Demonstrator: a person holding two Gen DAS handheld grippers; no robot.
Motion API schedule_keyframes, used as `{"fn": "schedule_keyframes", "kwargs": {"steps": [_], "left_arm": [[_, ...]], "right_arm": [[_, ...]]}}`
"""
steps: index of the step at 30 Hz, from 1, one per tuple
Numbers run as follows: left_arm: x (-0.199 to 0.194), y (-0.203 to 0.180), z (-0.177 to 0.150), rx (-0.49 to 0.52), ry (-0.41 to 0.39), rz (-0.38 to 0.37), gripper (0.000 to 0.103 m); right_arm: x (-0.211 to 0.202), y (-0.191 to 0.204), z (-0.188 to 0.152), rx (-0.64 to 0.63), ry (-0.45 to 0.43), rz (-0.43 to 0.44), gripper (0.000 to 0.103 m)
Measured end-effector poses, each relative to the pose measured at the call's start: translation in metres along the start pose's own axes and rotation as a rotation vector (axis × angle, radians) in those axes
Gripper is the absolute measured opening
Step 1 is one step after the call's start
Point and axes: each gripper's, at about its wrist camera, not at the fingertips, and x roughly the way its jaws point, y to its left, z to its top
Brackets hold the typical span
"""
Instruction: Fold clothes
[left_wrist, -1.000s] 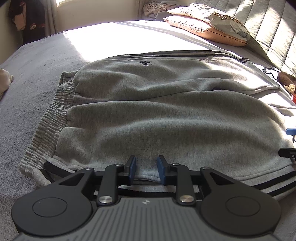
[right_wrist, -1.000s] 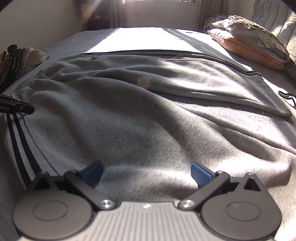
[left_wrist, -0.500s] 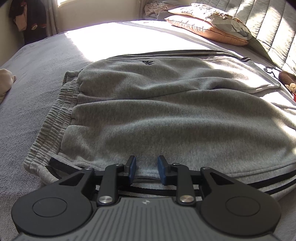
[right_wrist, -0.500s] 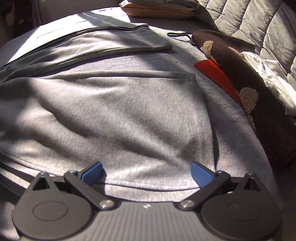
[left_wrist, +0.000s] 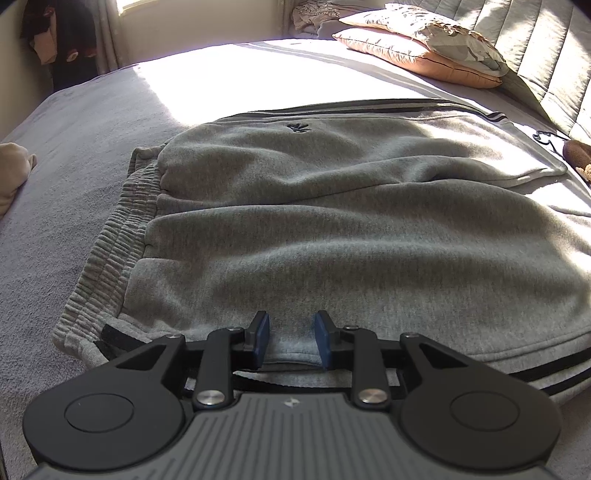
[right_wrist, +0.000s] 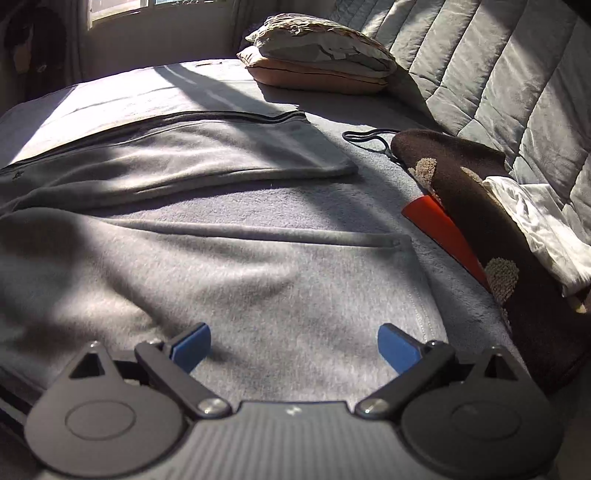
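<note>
Grey sweatpants (left_wrist: 332, 240) with black side stripes lie flat on the bed, the ribbed waistband (left_wrist: 110, 251) at the left. My left gripper (left_wrist: 290, 339) sits at the near edge close to the waistband, its jaws narrow with a fold of the grey hem pinched between the blue pads. In the right wrist view the sweatpants (right_wrist: 258, 277) show their leg ends. My right gripper (right_wrist: 293, 349) hovers over the near leg close to its cuff edge, open wide, with nothing gripped.
Two pillows (right_wrist: 317, 55) lie at the far end by the padded headboard (right_wrist: 498, 74). A brown patterned garment (right_wrist: 480, 221), a red item (right_wrist: 439, 225), white cloth (right_wrist: 543, 221) and a black cord (right_wrist: 369, 136) lie right of the legs. Beige cloth (left_wrist: 11, 173) sits at the left.
My right gripper has swung right along the near leg, from the middle of the sweatpants to the cuff end, staying open. The left gripper has kept its place and its narrow hold.
</note>
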Motion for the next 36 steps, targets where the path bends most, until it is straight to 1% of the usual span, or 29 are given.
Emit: {"fn": "schedule_keyframes", "kwargs": {"steps": [2,3,5,6,9,10,11,14,16,17,18,20,22,25,27,29,32,34,36], "left_arm": [[0.0,-0.004,0.002,0.005,-0.004,0.003,0.029],[0.0,-0.005,0.004,-0.001,-0.008,-0.001,0.029],[-0.003,-0.009,0.007,-0.006,-0.022,-0.015,0.03],[-0.004,-0.012,0.008,0.003,-0.032,-0.023,0.03],[-0.005,-0.024,0.009,0.035,-0.053,-0.038,0.031],[-0.004,-0.027,0.009,0.041,-0.05,-0.045,0.032],[0.0,-0.029,0.008,0.042,-0.036,-0.05,0.033],[0.008,-0.031,0.005,0.048,-0.008,-0.048,0.033],[0.008,-0.03,0.007,0.051,0.0,-0.051,0.034],[0.008,-0.027,0.009,0.034,0.008,-0.061,0.034],[0.009,-0.023,0.011,0.006,0.017,-0.078,0.034],[0.007,-0.009,0.019,-0.061,0.021,-0.108,0.034],[0.004,0.005,0.028,-0.085,0.001,-0.107,0.034],[-0.004,0.03,0.046,-0.093,-0.055,-0.067,0.038],[-0.008,0.056,0.06,-0.114,-0.098,-0.035,0.043],[-0.008,0.082,0.072,-0.141,-0.129,-0.008,0.049],[0.004,0.116,0.087,-0.177,-0.131,0.025,0.052],[0.017,0.134,0.097,-0.203,-0.119,0.017,0.052],[0.026,0.146,0.107,-0.217,-0.119,-0.015,0.053]], "right_arm": [[0.01,0.032,0.002,-0.105,0.038,0.027,0.097],[0.012,0.048,0.003,-0.159,0.042,0.03,0.097],[0.009,0.077,0.005,-0.255,0.006,0.017,0.097],[0.007,0.089,0.007,-0.29,-0.013,0.024,0.097],[-0.008,0.113,0.015,-0.313,-0.08,0.117,0.097],[-0.011,0.12,0.017,-0.309,-0.098,0.141,0.097],[-0.011,0.126,0.019,-0.303,-0.099,0.164,0.097],[0.002,0.142,0.021,-0.27,-0.013,0.233,0.097],[0.017,0.15,0.02,-0.248,0.073,0.266,0.099],[0.02,0.151,0.019,-0.242,0.083,0.265,0.103],[0.022,0.152,0.02,-0.239,0.094,0.268,0.103],[0.022,0.144,0.028,-0.211,0.104,0.294,0.102],[0.021,0.128,0.036,-0.14,0.069,0.283,0.102],[0.021,0.099,0.051,-0.026,0.034,0.261,0.102],[0.024,0.084,0.062,0.019,0.019,0.246,0.102],[0.03,0.068,0.074,0.024,0.003,0.209,0.102],[0.038,0.044,0.093,0.023,-0.031,0.135,0.101],[0.043,0.022,0.108,0.056,-0.061,0.104,0.1],[0.051,0.003,0.126,0.092,-0.089,0.083,0.1]]}}
